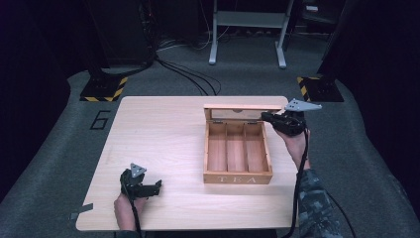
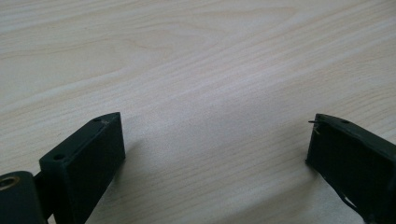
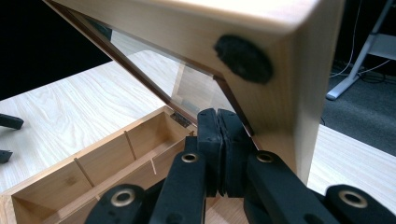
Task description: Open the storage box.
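Note:
A wooden tea box [image 1: 237, 179] marked TEA stands right of the table's middle, its three compartments bare. Its glazed lid [image 1: 242, 106] stands upright at the back. My right gripper [image 1: 265, 117] is at the lid's right end, a hand behind it. In the right gripper view its pads [image 3: 217, 114] are pressed together with nothing between them, their tips against the inner side of the lid frame [image 3: 280, 37], which bears a black rubber bumper [image 3: 243, 58]. My left gripper [image 1: 158, 187] rests near the table's front left, open over bare wood [image 2: 215, 123].
The light wooden table [image 1: 163, 134] stands on grey carpet. Black bases with yellow-black stripes [image 1: 105, 89] sit beyond its far corners, cables and a grey stand [image 1: 247, 29] behind. A "6" [image 1: 100, 119] is marked on the floor at the left.

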